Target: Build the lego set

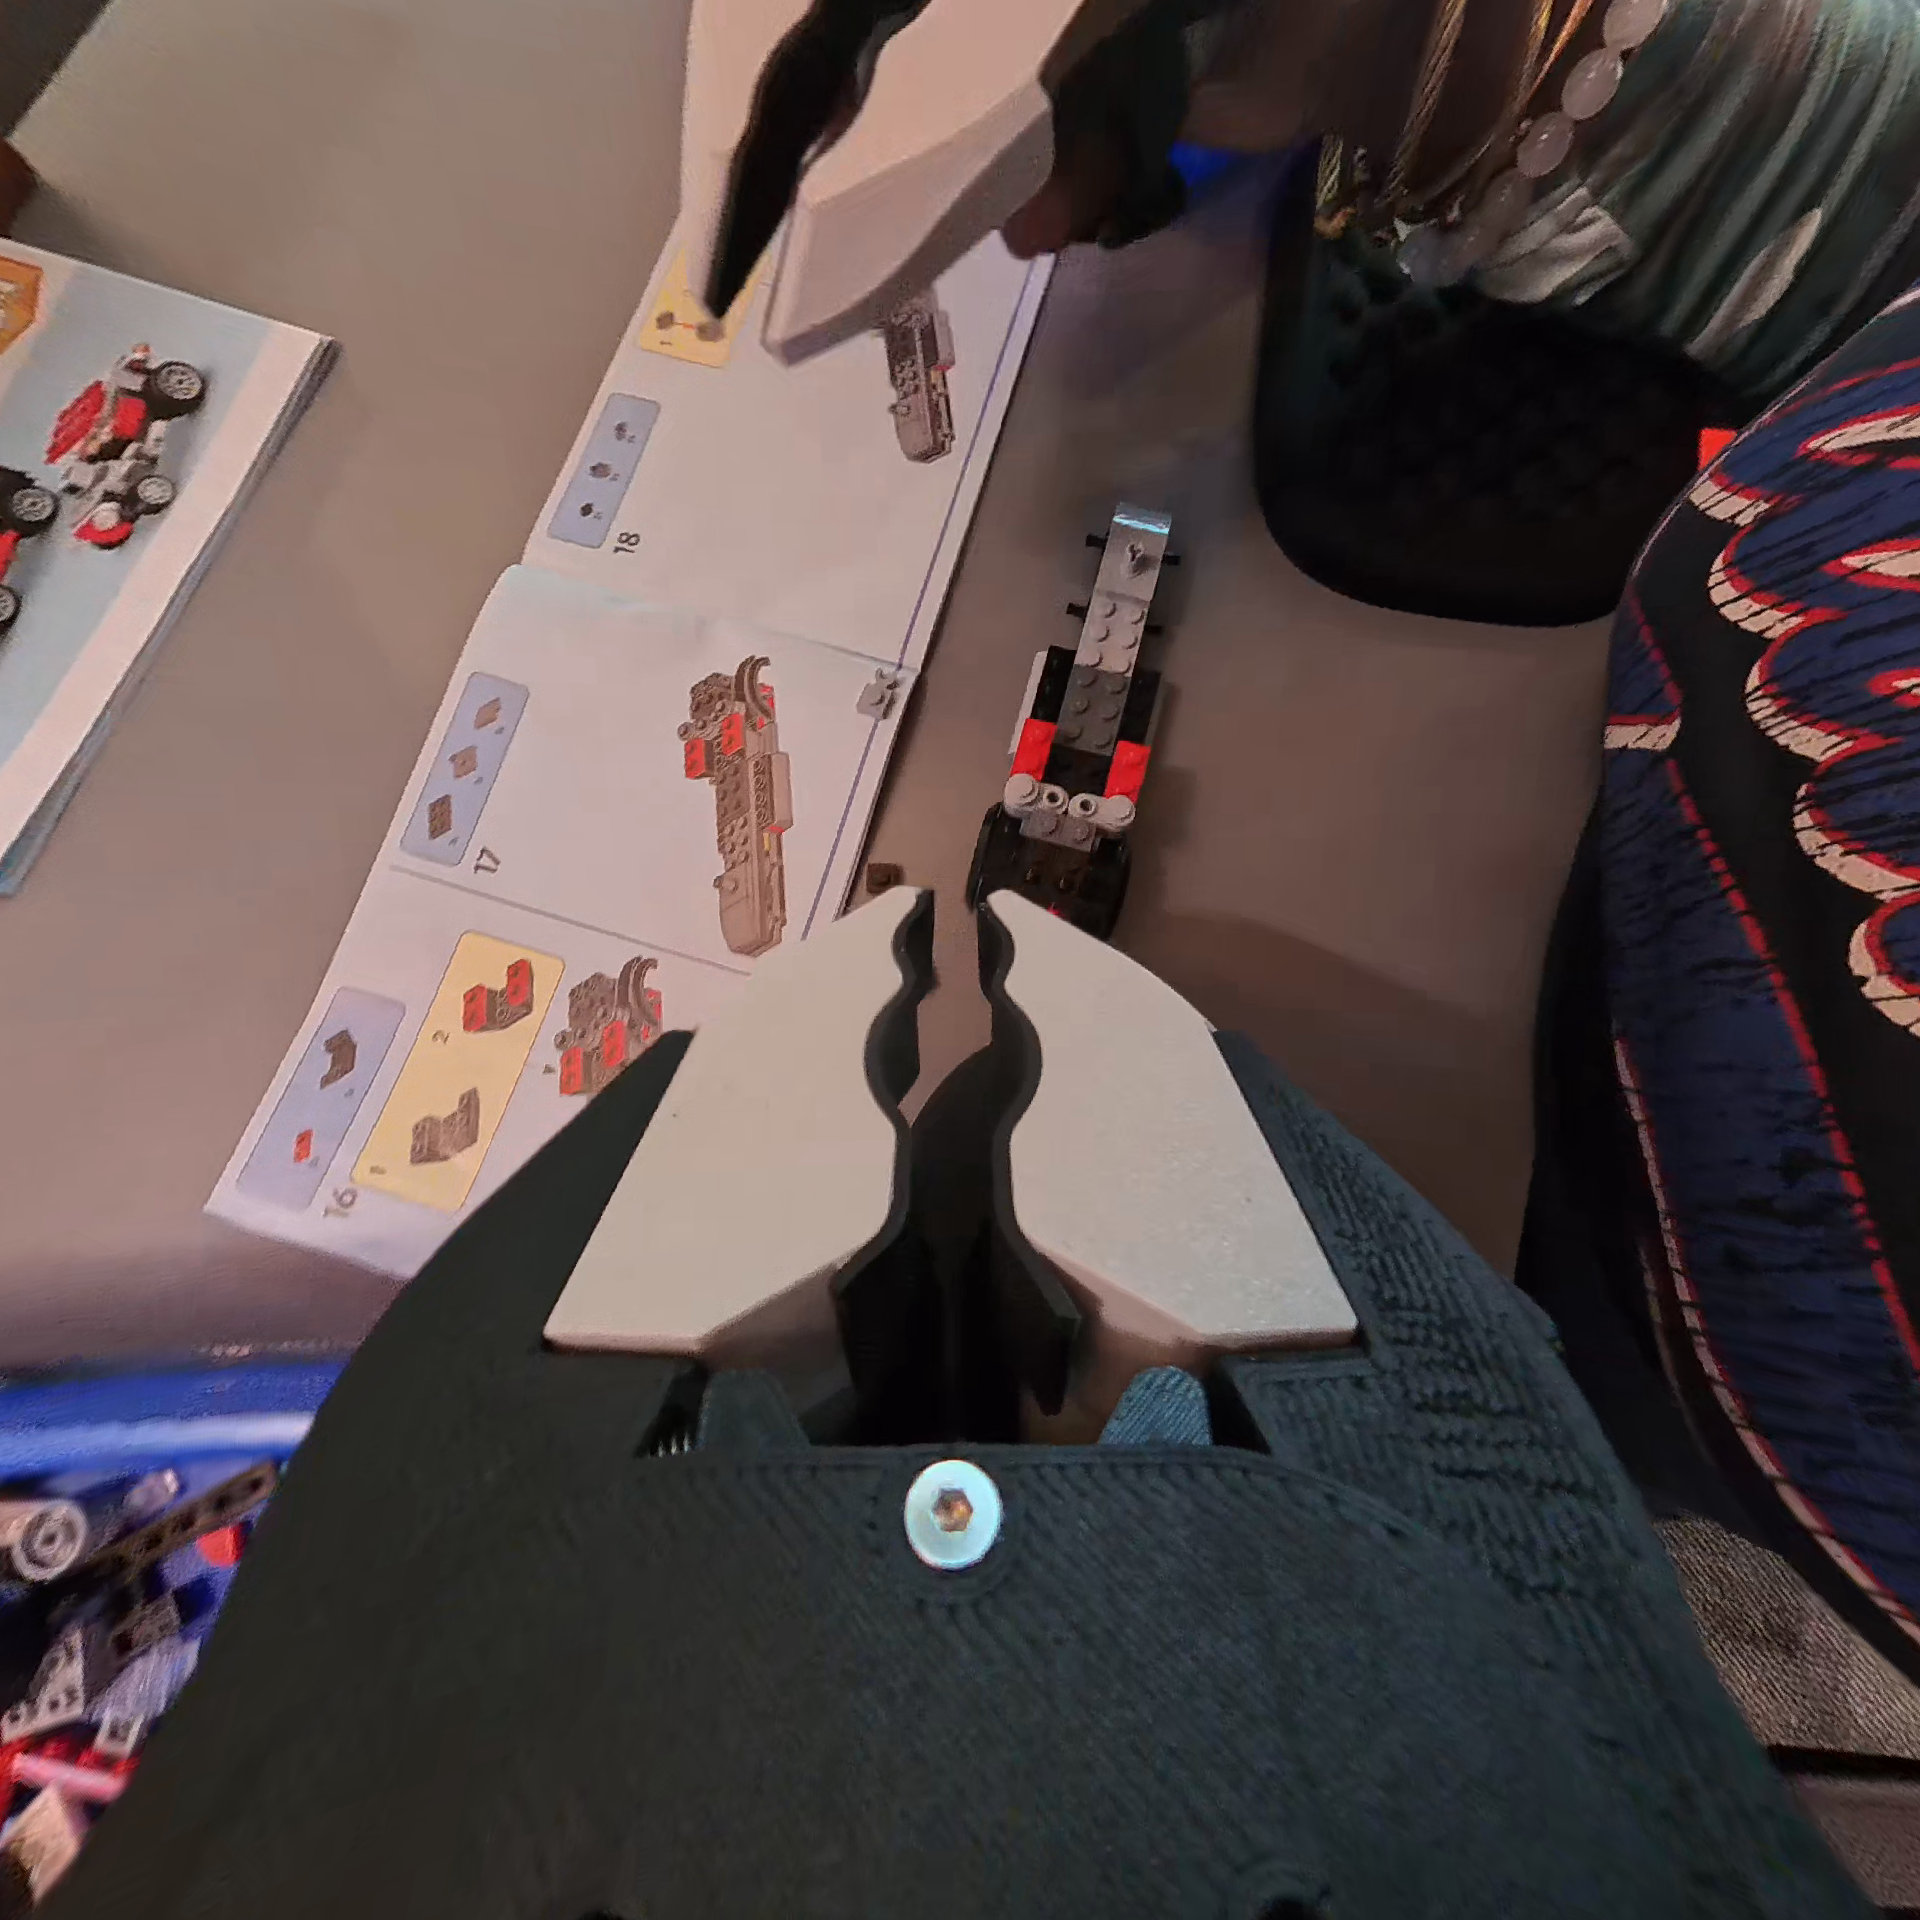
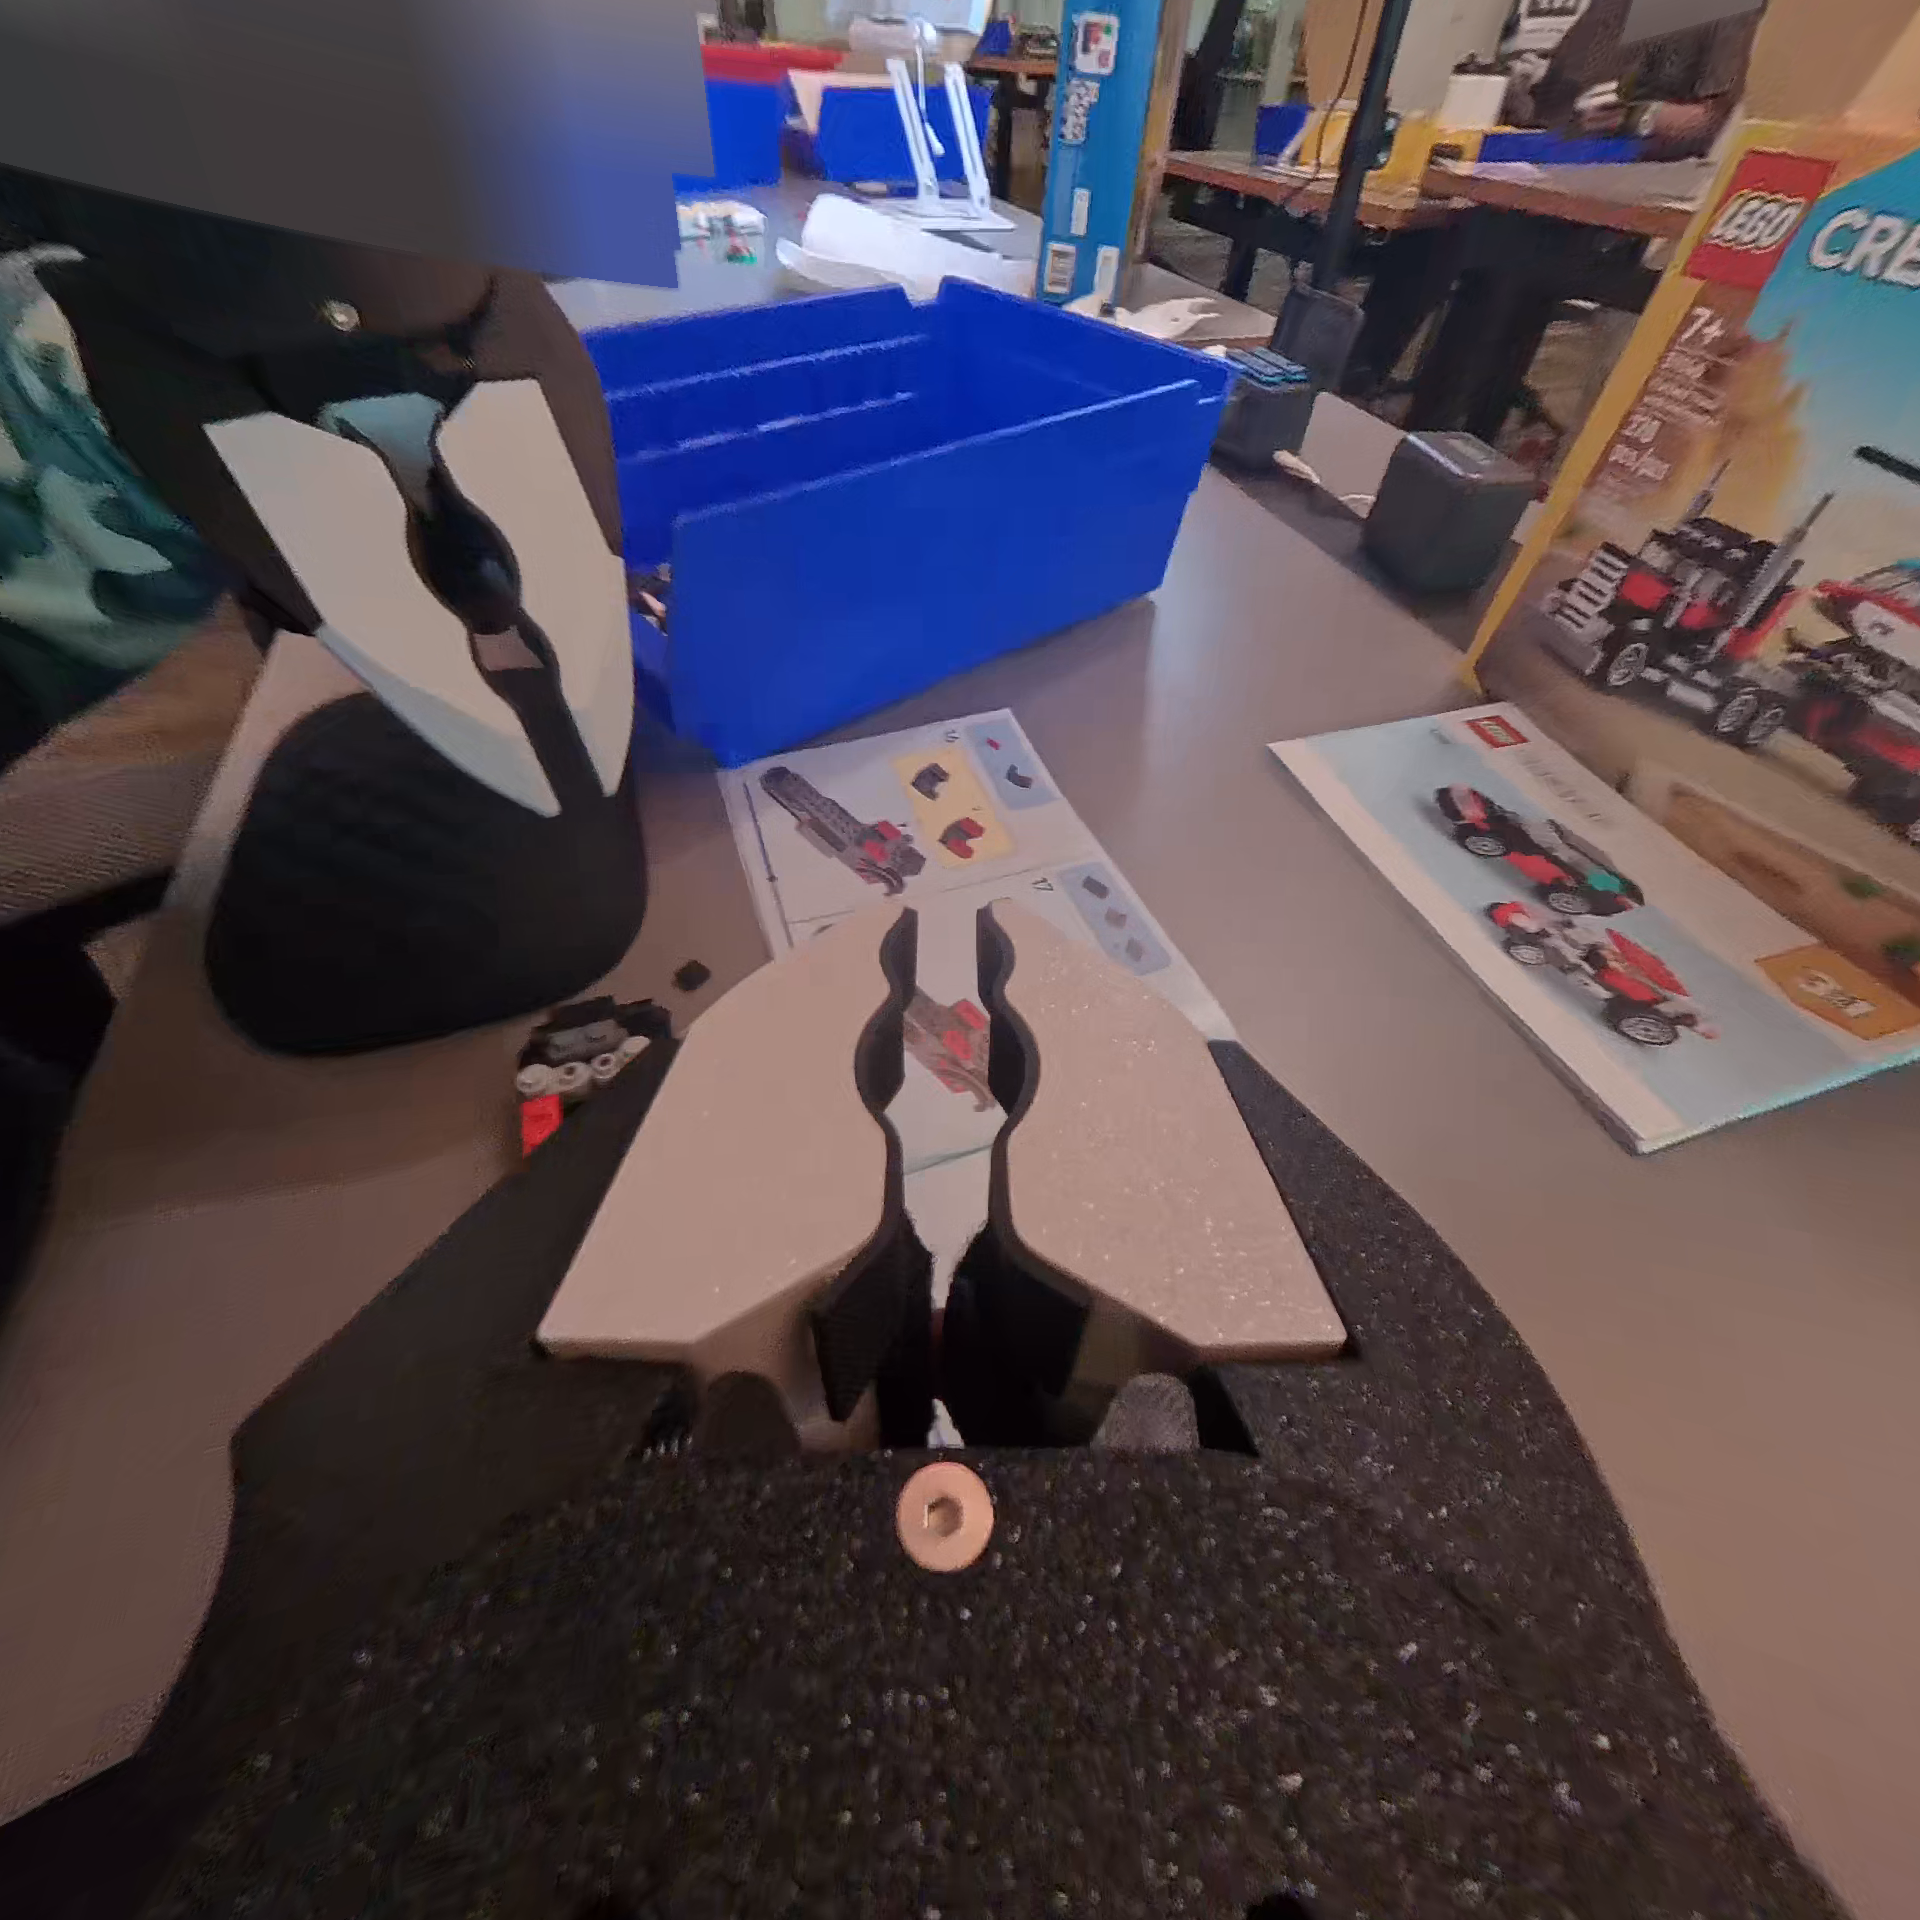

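Note:
The partly built lego truck frame (image 1: 1091, 727), black, grey and red, lies on the grey table just beyond my left gripper (image 1: 956, 906). That gripper is nearly shut with a thin gap and holds nothing. The open instruction booklet (image 1: 727, 675) lies left of the frame. My right gripper (image 2: 945, 916) hovers over the booklet (image 2: 914, 821), also nearly shut and empty. It shows in the left wrist view (image 1: 727, 301) at the top. The right wrist view shows the left gripper (image 2: 582, 790) and the frame's end (image 2: 582, 1060).
A blue bin (image 2: 904, 499) with loose pieces stands behind the booklet. A second booklet (image 2: 1610, 914) and the set's box (image 2: 1766, 468) are at the right. A small black piece (image 2: 691, 975) and a black rounded object (image 2: 416, 883) lie near the frame. A person sits close by (image 1: 1766, 935). Spacing between my two grippers at the tips: around 11 centimeters.

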The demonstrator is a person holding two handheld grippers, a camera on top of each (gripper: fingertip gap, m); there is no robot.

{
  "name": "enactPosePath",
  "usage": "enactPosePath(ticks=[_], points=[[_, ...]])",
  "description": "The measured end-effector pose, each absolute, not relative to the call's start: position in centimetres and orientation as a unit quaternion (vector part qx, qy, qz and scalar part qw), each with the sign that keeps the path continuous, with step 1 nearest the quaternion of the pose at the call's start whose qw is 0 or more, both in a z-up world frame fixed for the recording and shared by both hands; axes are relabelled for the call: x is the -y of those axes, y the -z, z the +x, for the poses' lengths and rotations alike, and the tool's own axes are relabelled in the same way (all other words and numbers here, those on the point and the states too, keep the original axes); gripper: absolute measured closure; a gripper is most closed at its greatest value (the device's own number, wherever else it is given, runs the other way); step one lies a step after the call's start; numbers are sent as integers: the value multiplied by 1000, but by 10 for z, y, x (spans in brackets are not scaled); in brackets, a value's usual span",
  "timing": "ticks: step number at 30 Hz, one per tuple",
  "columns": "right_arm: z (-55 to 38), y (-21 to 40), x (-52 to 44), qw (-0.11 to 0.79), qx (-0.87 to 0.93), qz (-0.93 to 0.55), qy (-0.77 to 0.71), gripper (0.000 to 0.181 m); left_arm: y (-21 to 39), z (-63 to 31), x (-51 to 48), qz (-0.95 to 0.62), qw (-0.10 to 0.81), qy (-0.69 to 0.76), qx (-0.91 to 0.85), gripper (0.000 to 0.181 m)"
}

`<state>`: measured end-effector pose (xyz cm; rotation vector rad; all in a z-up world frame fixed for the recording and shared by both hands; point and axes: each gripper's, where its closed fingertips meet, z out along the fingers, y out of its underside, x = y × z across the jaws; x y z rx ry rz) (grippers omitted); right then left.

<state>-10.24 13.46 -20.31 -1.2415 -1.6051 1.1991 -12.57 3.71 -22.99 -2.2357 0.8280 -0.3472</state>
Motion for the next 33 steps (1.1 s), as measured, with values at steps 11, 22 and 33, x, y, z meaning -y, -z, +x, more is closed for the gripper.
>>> enactPosePath(ticks=[11,22,33], points=[[-91,298,-111,177,754,-536,-336,163,202,-197,0,-886,409,70,-207,168],[-96,297,-109,190,761,-516,-346,175,206,-211,10,-889,413,59,-191,167],[-97,301,-88,174,809,-455,-330,173,204,-230,18,-899,404,29,-168,166]])
